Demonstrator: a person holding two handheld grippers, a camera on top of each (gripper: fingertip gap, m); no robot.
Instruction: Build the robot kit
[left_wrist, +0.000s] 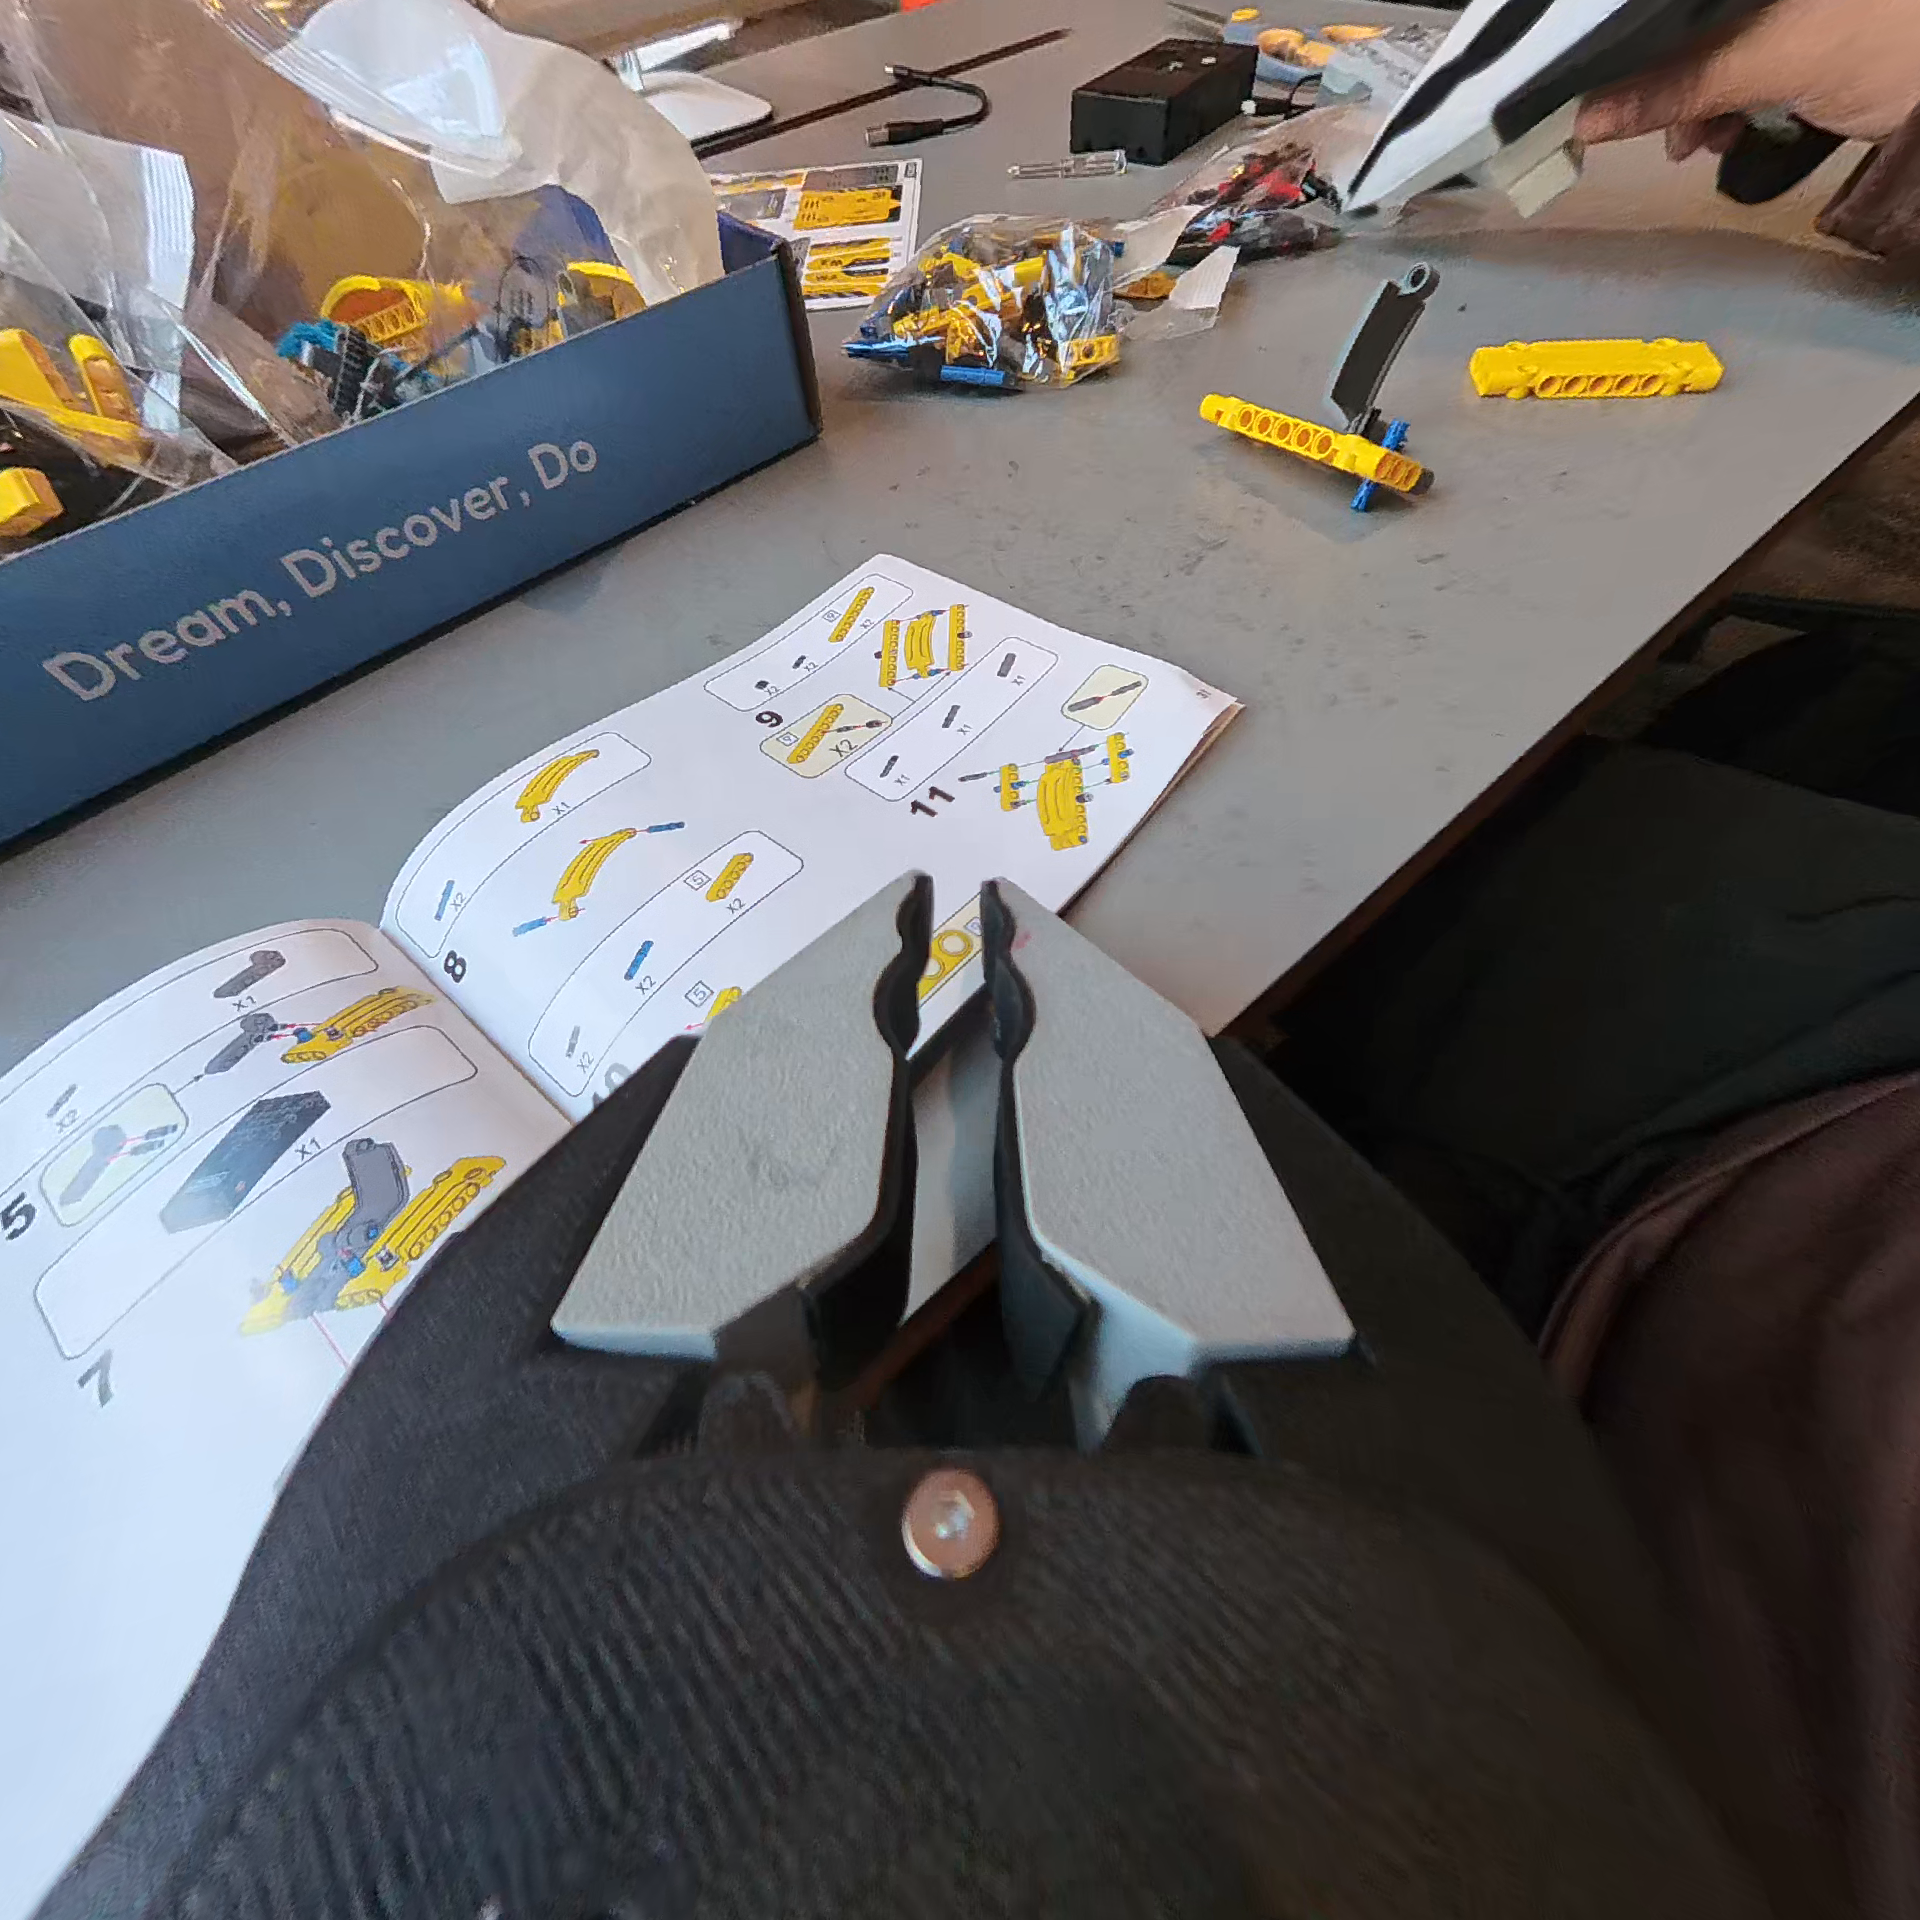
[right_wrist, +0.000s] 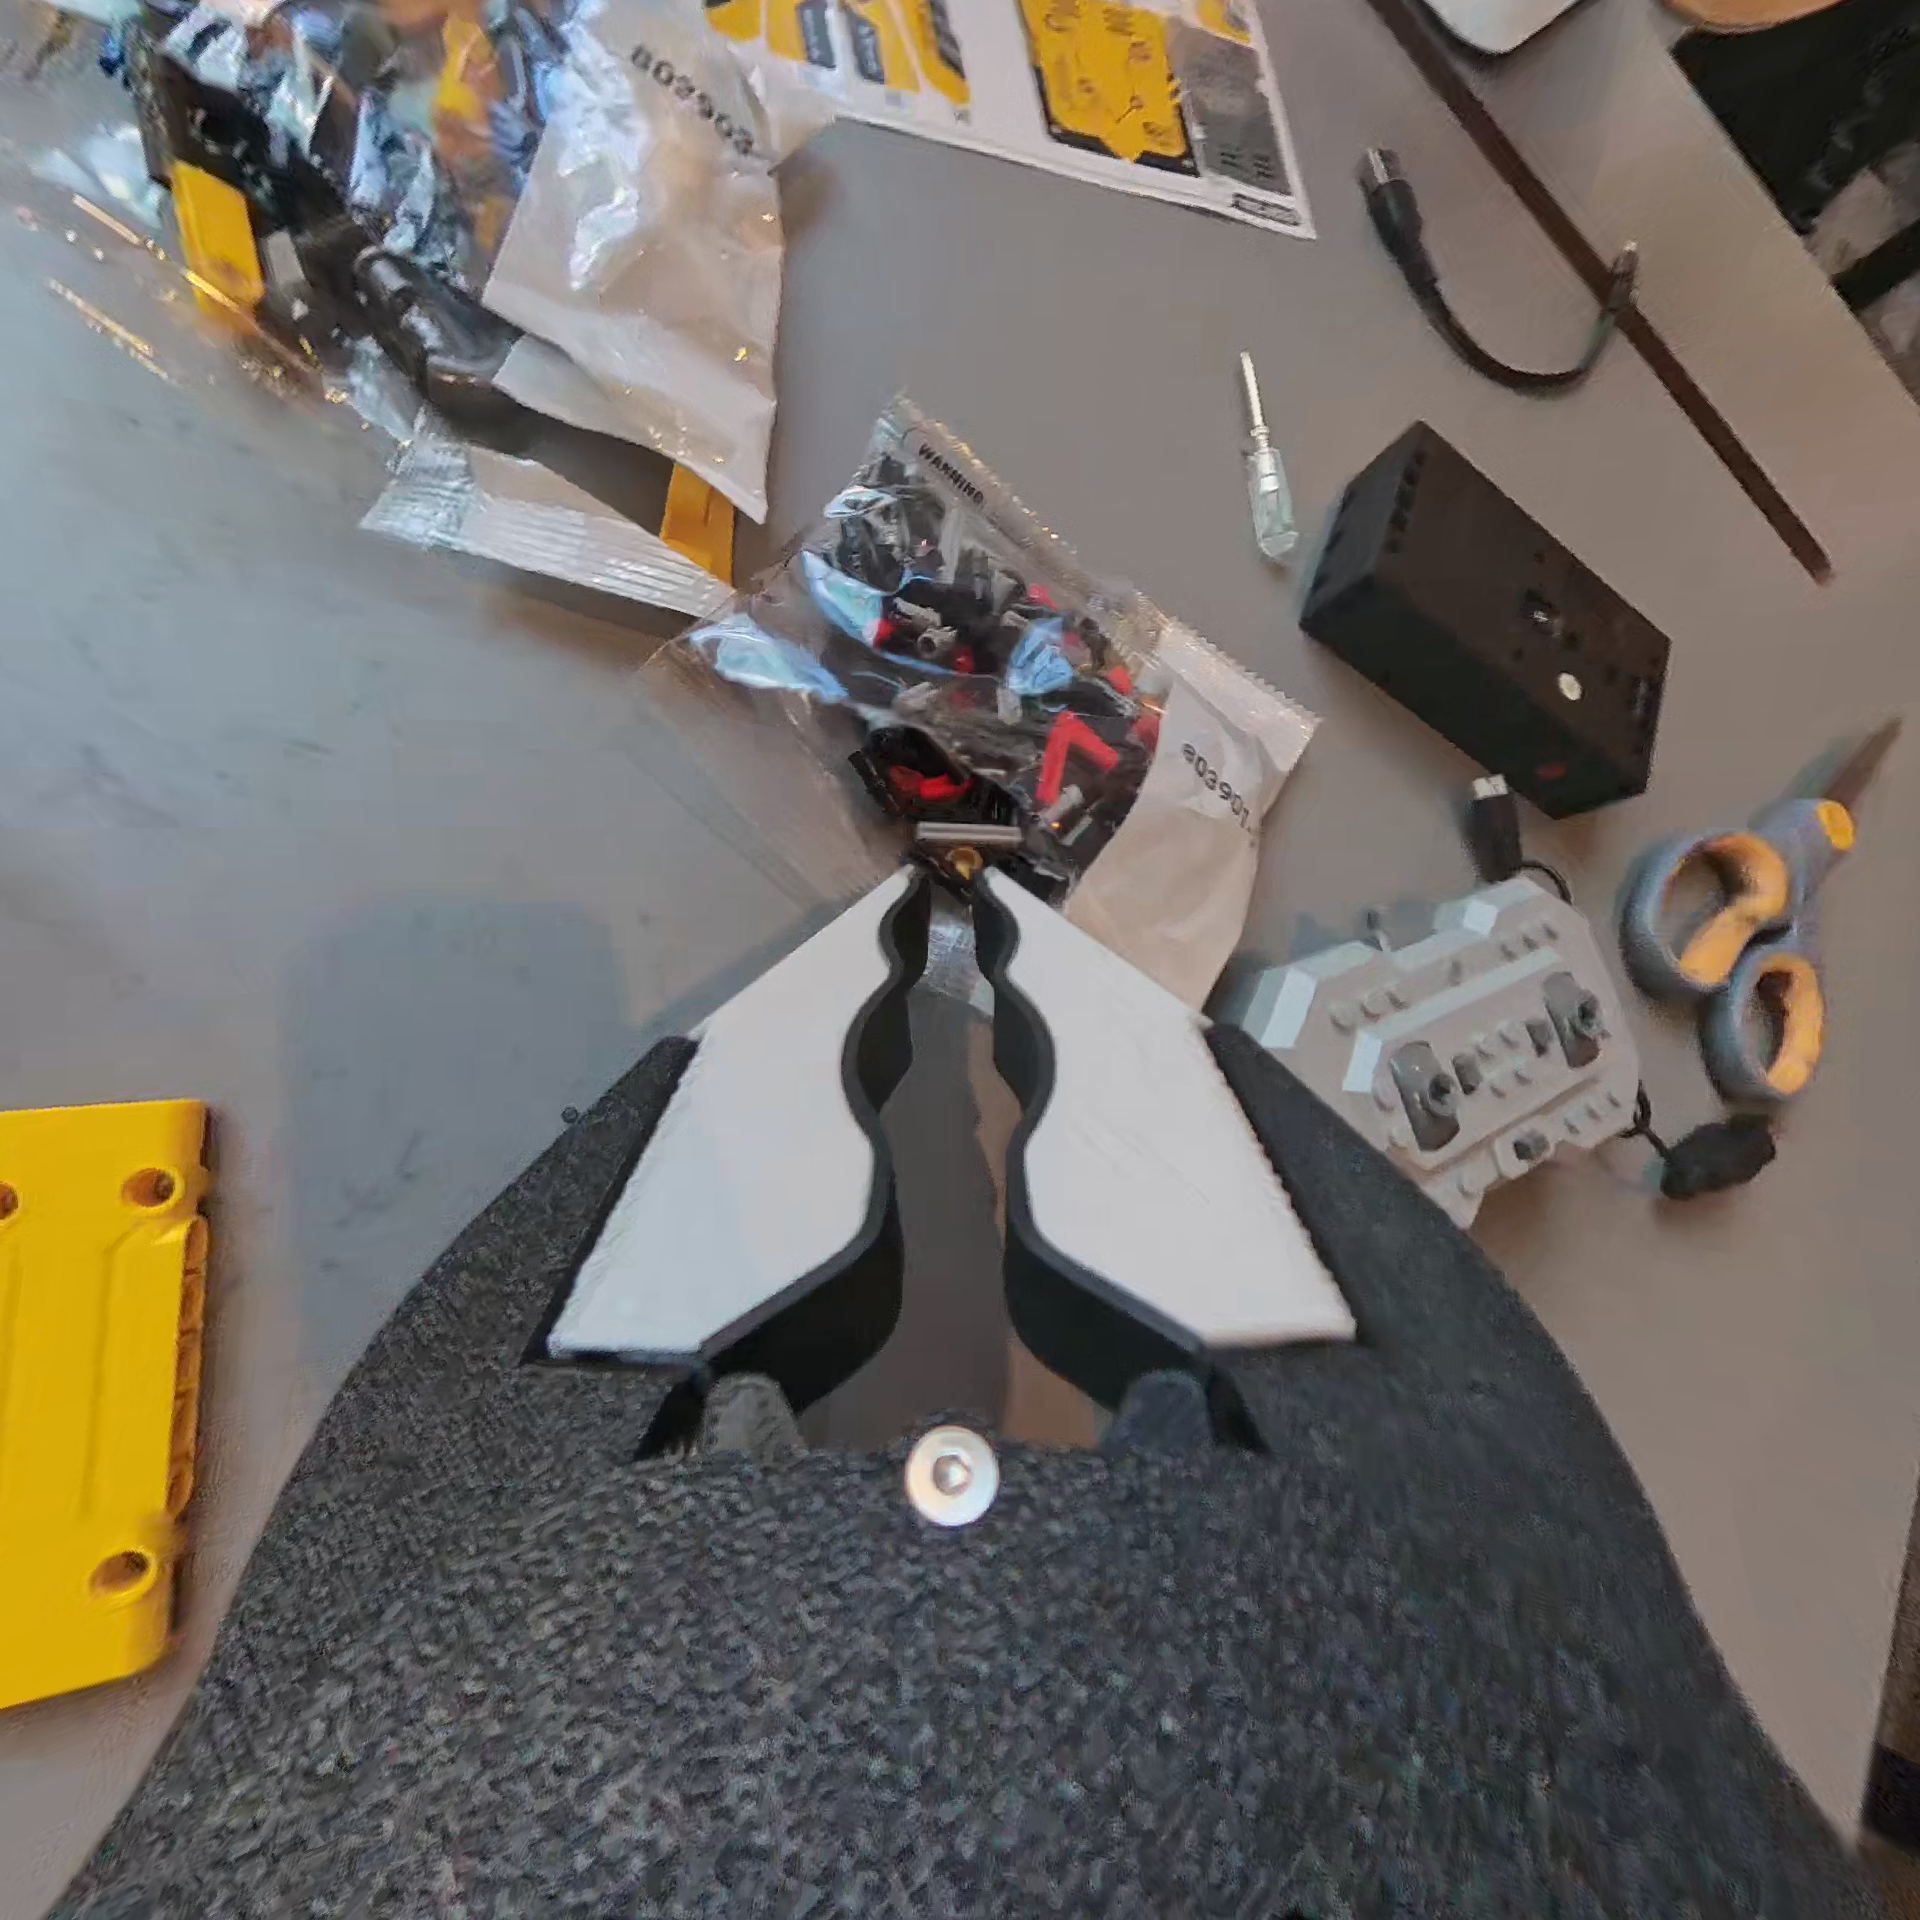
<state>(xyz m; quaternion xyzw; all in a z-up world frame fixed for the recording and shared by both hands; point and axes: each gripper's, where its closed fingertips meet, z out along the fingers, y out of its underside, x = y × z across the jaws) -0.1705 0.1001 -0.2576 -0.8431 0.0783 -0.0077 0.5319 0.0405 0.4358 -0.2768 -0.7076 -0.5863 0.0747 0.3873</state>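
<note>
Grey tabletop (left_wrist: 1143, 540) carries an open booklet (left_wrist: 644, 831), a blue box (left_wrist: 416, 540) of bagged parts, a yellow beam (left_wrist: 1595, 369), and a second yellow beam with a grey lever (left_wrist: 1314, 447). Left gripper (left_wrist: 956, 894) hovers over the booklet's near edge, fingers almost together with a thin gap, holding nothing. Right gripper (right_wrist: 948, 883) has its tips narrowly parted at the near end of a clear bag (right_wrist: 966, 707) of black and red parts; whether it pinches the bag cannot be determined; a black box (right_wrist: 1486, 623), grey module (right_wrist: 1455, 1039), scissors (right_wrist: 1735, 935) and yellow panel (right_wrist: 94, 1392) lie nearby.
</note>
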